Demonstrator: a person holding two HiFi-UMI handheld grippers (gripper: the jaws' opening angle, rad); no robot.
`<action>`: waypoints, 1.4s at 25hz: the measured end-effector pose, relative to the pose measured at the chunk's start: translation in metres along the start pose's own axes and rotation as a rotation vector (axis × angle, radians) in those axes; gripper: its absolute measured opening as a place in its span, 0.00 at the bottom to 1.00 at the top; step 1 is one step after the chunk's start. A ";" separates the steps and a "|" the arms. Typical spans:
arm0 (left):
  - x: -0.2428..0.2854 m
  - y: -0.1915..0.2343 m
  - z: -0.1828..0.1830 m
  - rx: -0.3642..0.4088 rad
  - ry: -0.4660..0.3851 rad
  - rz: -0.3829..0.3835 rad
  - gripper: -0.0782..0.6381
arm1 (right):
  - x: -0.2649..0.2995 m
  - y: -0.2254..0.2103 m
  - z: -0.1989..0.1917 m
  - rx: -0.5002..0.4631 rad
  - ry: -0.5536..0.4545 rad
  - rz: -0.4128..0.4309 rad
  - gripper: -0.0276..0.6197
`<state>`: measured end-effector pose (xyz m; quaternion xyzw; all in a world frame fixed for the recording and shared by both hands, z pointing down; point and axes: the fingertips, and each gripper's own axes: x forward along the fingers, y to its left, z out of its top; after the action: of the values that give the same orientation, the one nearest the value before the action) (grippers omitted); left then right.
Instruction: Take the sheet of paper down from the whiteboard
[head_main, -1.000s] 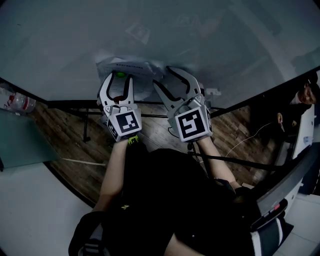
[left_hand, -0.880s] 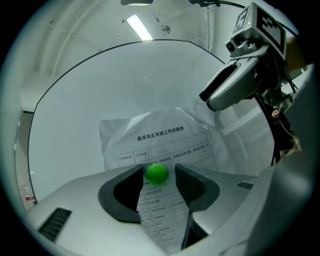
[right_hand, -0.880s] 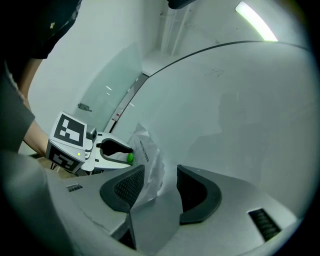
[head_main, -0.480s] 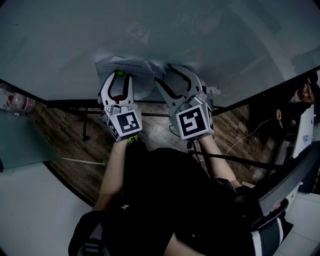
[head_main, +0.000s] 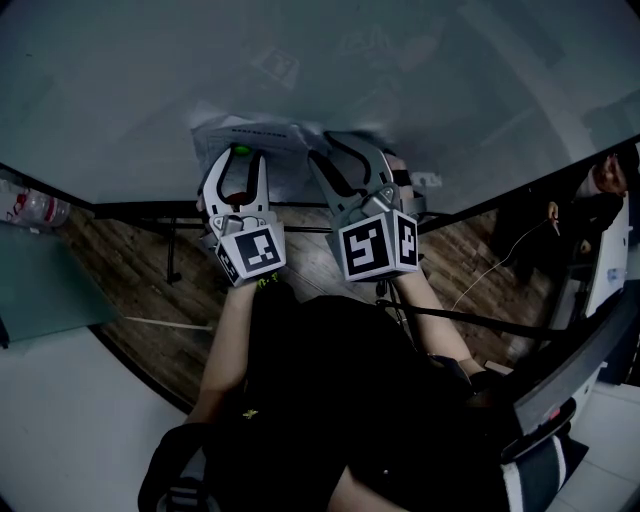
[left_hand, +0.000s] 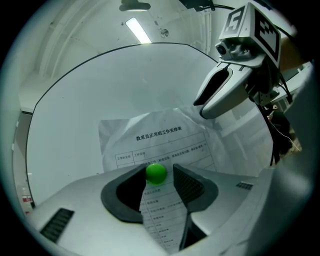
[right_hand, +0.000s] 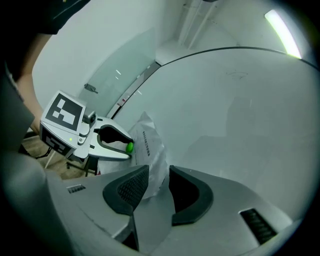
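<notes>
A printed sheet of paper hangs low on the whiteboard, pinned by a green round magnet. My left gripper points at the board with its jaws shut on that magnet, over the paper. My right gripper is just to the right. Its jaws are closing around the sheet's crumpled right edge, which has lifted off the whiteboard. A gap still shows beside the paper at my right gripper. The right gripper view also shows my left gripper on the magnet.
The whiteboard's dark lower frame runs just under both grippers, with stand legs over a wooden floor. A plastic bottle lies at the far left. A person is at the right edge.
My right gripper has rolled about its own axis and its jaws have narrowed around the paper's right edge. The left jaws came in slightly on the magnet. Neither hand has shifted place.
</notes>
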<state>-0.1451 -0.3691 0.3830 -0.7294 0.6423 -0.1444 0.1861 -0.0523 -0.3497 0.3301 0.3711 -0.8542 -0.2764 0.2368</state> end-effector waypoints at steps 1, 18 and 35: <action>0.000 0.000 0.000 0.000 -0.001 -0.001 0.37 | 0.001 0.000 0.001 0.005 -0.001 0.001 0.25; -0.001 0.000 0.003 -0.002 0.000 -0.010 0.35 | 0.004 -0.004 0.000 0.027 0.002 0.002 0.07; -0.001 0.000 0.003 0.009 0.003 -0.016 0.31 | 0.004 -0.005 0.001 0.076 -0.015 0.020 0.07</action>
<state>-0.1441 -0.3680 0.3805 -0.7333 0.6362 -0.1500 0.1873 -0.0529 -0.3553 0.3263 0.3694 -0.8695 -0.2444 0.2188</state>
